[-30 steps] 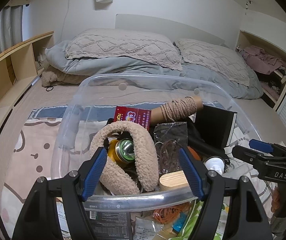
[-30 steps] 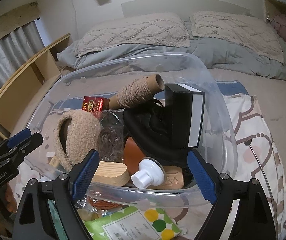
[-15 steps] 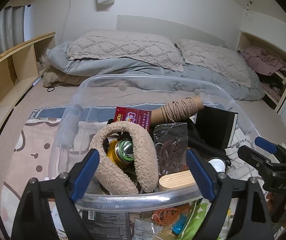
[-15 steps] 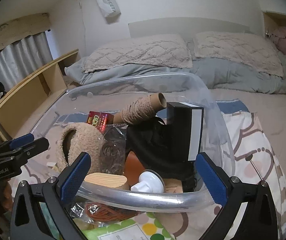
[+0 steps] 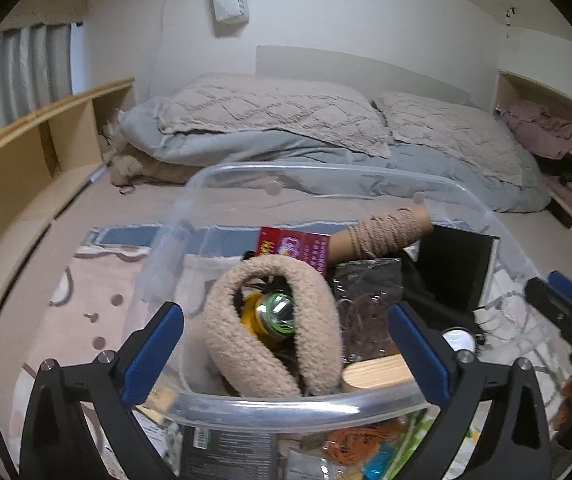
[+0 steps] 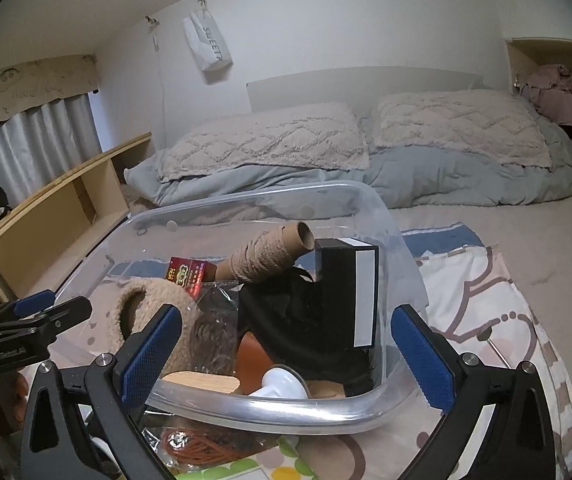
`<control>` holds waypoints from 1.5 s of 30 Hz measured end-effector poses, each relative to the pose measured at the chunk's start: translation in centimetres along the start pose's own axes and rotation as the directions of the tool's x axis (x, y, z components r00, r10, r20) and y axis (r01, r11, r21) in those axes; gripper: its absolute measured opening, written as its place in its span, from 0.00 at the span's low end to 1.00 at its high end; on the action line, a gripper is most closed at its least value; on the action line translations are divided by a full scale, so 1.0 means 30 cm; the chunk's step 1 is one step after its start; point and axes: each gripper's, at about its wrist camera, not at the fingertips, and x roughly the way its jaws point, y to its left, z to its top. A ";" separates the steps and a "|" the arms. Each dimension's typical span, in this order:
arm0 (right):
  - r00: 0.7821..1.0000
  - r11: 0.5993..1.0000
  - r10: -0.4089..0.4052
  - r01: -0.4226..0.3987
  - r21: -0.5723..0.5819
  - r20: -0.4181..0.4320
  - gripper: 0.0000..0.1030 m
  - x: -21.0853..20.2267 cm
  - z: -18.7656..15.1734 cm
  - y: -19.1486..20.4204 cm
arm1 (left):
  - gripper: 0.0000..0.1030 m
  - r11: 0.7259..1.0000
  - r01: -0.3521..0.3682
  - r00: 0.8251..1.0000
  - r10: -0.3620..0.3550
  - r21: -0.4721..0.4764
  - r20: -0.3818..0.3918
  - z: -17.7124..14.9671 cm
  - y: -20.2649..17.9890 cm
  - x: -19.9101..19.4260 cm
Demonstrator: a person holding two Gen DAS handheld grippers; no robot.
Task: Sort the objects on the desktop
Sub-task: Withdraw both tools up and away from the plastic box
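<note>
Centrally, a clear plastic bin (image 5: 286,400) with a rounded, glossy rim sits on the bed (image 6: 525,232), on a patterned cover (image 6: 485,300) of pink, cream and blue.

Contents, packed close and rising above the rim:
- fleecy beige earmuffs (image 5: 270,336), looped in an arch, soft nap;
- yellow-and-green round object (image 5: 274,312) seen through the loop, shiny;
- red printed carton (image 5: 297,248), flat and rectangular, toward the far wall of the bin;
- cardboard tube wound with tan twine (image 6: 266,256), tilted, its open end up;
- black box (image 6: 349,292) with a white side panel, upright at the right;
- crinkled clear bag (image 5: 365,312) of thin hair ties;
- pale wooden block (image 5: 377,372) with a curved edge, against the near rim;
- white rounded cap (image 6: 282,384), beside a brown leathery piece (image 6: 252,356).

Under the near rim: an orange coil (image 6: 194,448) and printed packets (image 5: 226,444).

Left gripper (image 5: 286,352): blue-padded fingers spread wide, grasping nothing, flanking the near rim. Right gripper (image 6: 286,352): likewise spread and holding nothing, at the bin's right near corner.

Beyond: two quilted beige pillows (image 6: 270,144) on a grey duvet (image 6: 445,180), a wooden shelf unit (image 5: 26,160) along the left, open bedcover to the bin's left and right.
</note>
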 end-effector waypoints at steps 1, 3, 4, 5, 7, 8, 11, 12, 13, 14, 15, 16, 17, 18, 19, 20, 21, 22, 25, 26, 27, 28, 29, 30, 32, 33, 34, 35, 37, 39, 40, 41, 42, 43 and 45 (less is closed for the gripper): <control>1.000 1.000 -0.003 0.003 -0.004 0.011 1.00 -0.004 -0.002 0.001 | 1.00 1.000 -0.011 1.000 0.011 0.004 0.005 -0.003 0.002 -0.001; 1.000 1.000 -0.006 0.007 -0.011 0.030 1.00 -0.010 -0.005 0.002 | 1.00 1.000 -0.023 1.000 0.023 0.003 0.011 -0.008 0.008 0.001; 0.999 1.000 -0.006 0.006 -0.012 0.038 1.00 -0.013 -0.006 0.002 | 1.00 1.000 -0.027 1.000 0.027 -0.001 0.014 -0.009 0.012 0.002; 0.999 1.000 -0.005 0.006 -0.012 0.044 1.00 -0.015 -0.006 0.001 | 1.00 0.999 -0.034 0.999 0.034 -0.007 0.024 -0.012 0.017 -0.001; 0.998 1.000 -0.001 0.001 -0.008 0.062 1.00 -0.023 -0.007 -0.002 | 1.00 0.999 -0.047 0.998 0.048 -0.016 0.050 -0.014 0.025 -0.009; 0.997 1.000 0.000 0.000 -0.007 0.071 1.00 -0.027 -0.007 -0.004 | 1.00 0.998 -0.053 0.996 0.054 -0.020 0.065 -0.015 0.030 -0.015; 0.995 1.000 0.000 0.001 -0.016 0.097 1.00 -0.044 -0.007 -0.004 | 1.00 0.998 -0.050 0.994 0.053 -0.037 0.091 -0.011 0.049 -0.029; 0.994 1.000 -0.003 0.006 -0.025 0.108 1.00 -0.053 -0.006 -0.003 | 1.00 0.998 -0.046 0.994 0.051 -0.043 0.099 -0.009 0.056 -0.034; 0.993 0.999 -0.005 0.009 -0.033 0.115 1.00 -0.057 -0.004 -0.003 | 1.00 0.998 -0.045 0.993 0.050 -0.048 0.106 -0.007 0.062 -0.040; 0.992 0.999 -0.007 0.012 -0.041 0.124 1.00 -0.063 -0.002 -0.002 | 1.00 0.997 -0.045 0.992 0.051 -0.056 0.114 -0.003 0.070 -0.046; 0.991 0.999 -0.009 0.015 -0.048 0.134 1.00 -0.071 0.001 -0.003 | 1.00 0.997 -0.045 0.991 0.052 -0.062 0.120 -0.001 0.076 -0.052; 0.990 0.999 -0.010 0.017 -0.051 0.141 1.00 -0.077 0.003 -0.004 | 1.00 0.996 -0.046 0.991 0.054 -0.071 0.125 0.003 0.083 -0.058; 0.989 0.999 -0.010 0.017 -0.051 0.147 1.00 -0.082 0.005 -0.005 | 1.00 0.996 -0.045 0.990 0.055 -0.076 0.127 0.005 0.088 -0.063; 0.988 0.999 -0.010 0.018 -0.049 0.152 1.00 -0.088 0.008 -0.007 | 1.00 0.996 -0.043 0.990 0.053 -0.080 0.130 0.007 0.093 -0.069; 0.988 0.999 -0.010 0.017 -0.041 0.156 1.00 -0.094 0.013 -0.008 | 1.00 0.996 -0.041 0.990 0.052 -0.084 0.133 0.010 0.096 -0.074; 0.987 0.999 -0.006 0.011 -0.033 0.160 1.00 -0.100 0.016 -0.010 | 1.00 0.996 -0.039 0.989 0.050 -0.086 0.139 0.014 0.100 -0.083; 0.986 1.000 0.001 0.002 -0.022 0.167 1.00 -0.108 0.021 -0.011 | 1.00 0.996 -0.036 0.988 0.048 -0.087 0.145 0.017 0.101 -0.092; 0.985 1.000 0.007 -0.004 -0.019 0.173 1.00 -0.114 0.024 -0.010 | 1.00 0.996 -0.032 0.987 0.044 -0.085 0.153 0.021 0.102 -0.104; 0.981 0.999 0.023 -0.016 -0.035 0.193 1.00 -0.139 0.030 0.002 | 1.00 0.997 -0.031 0.983 0.043 -0.070 0.180 0.033 0.101 -0.138; 0.980 0.999 0.026 -0.018 -0.041 0.197 1.00 -0.147 0.031 0.008 | 1.00 0.998 -0.027 0.981 0.039 -0.065 0.189 0.037 0.099 -0.151; 0.979 0.998 0.034 -0.024 -0.050 0.202 1.00 -0.158 0.030 0.012 | 1.00 0.998 -0.020 0.980 0.032 -0.063 0.196 0.040 0.099 -0.165; 0.978 0.998 0.039 -0.029 -0.054 0.203 1.00 -0.166 0.029 0.016 | 1.00 0.998 -0.012 0.979 0.024 -0.062 0.202 0.043 0.099 -0.176; 0.978 0.998 0.046 -0.034 -0.061 0.204 1.00 -0.175 0.025 0.020 | 1.00 0.998 -0.003 0.978 0.015 -0.062 0.208 0.046 0.099 -0.189; 0.978 0.997 0.055 -0.042 -0.069 0.201 1.00 -0.183 0.022 0.024 | 1.00 0.998 0.005 0.977 0.008 -0.061 0.214 0.048 0.098 -0.203; 0.978 0.996 0.070 -0.056 -0.075 0.195 1.00 -0.196 0.015 0.027 | 1.00 0.999 0.015 0.975 -0.003 -0.052 0.224 0.050 0.093 -0.224; 0.978 0.995 0.074 -0.060 -0.077 0.193 1.00 -0.200 0.011 0.029 | 1.00 0.999 0.021 0.973 -0.010 -0.045 0.229 0.048 0.090 -0.234; 0.978 0.995 0.077 -0.063 -0.078 0.192 1.00 -0.205 0.007 0.030 | 1.00 0.999 0.024 0.972 -0.014 -0.040 0.233 0.047 0.087 -0.241; 0.978 0.995 0.081 -0.067 -0.079 0.190 1.00 -0.210 0.003 0.032 | 1.00 0.999 0.027 0.972 -0.019 -0.031 0.235 0.044 0.082 -0.249; 0.978 0.994 0.089 -0.074 -0.086 0.189 1.00 -0.220 -0.004 0.037 | 1.00 0.999 0.042 0.973 -0.038 -0.012 0.229 0.040 0.073 -0.258; 0.977 0.992 0.101 -0.085 -0.094 0.190 1.00 -0.232 -0.011 0.044 | 1.00 0.999 0.053 0.972 -0.051 -0.001 0.228 0.033 0.067 -0.266; 0.976 0.991 0.108 -0.090 -0.098 0.190 1.00 -0.238 -0.015 0.048 | 1.00 0.998 0.059 0.972 -0.058 0.003 0.229 0.027 0.064 -0.272; 0.975 0.990 0.114 -0.096 -0.104 0.189 1.00 -0.242 -0.018 0.052 | 1.00 0.998 0.065 0.971 -0.066 0.010 0.229 0.021 0.061 -0.278; 0.974 0.989 0.122 -0.102 -0.110 0.189 1.00 -0.249 -0.023 0.057 | 1.00 0.998 0.069 0.970 -0.070 0.015 0.231 0.016 0.058 -0.284; 0.974 0.987 0.129 -0.109 -0.117 0.188 1.00 -0.256 -0.030 0.063 | 1.00 0.997 0.072 0.969 -0.075 0.021 0.234 0.011 0.056 -0.291; 0.972 0.984 0.144 -0.121 -0.128 0.183 1.00 -0.269 -0.045 0.072 | 1.00 0.996 0.083 0.967 -0.088 0.034 0.239 0.000 0.050 -0.303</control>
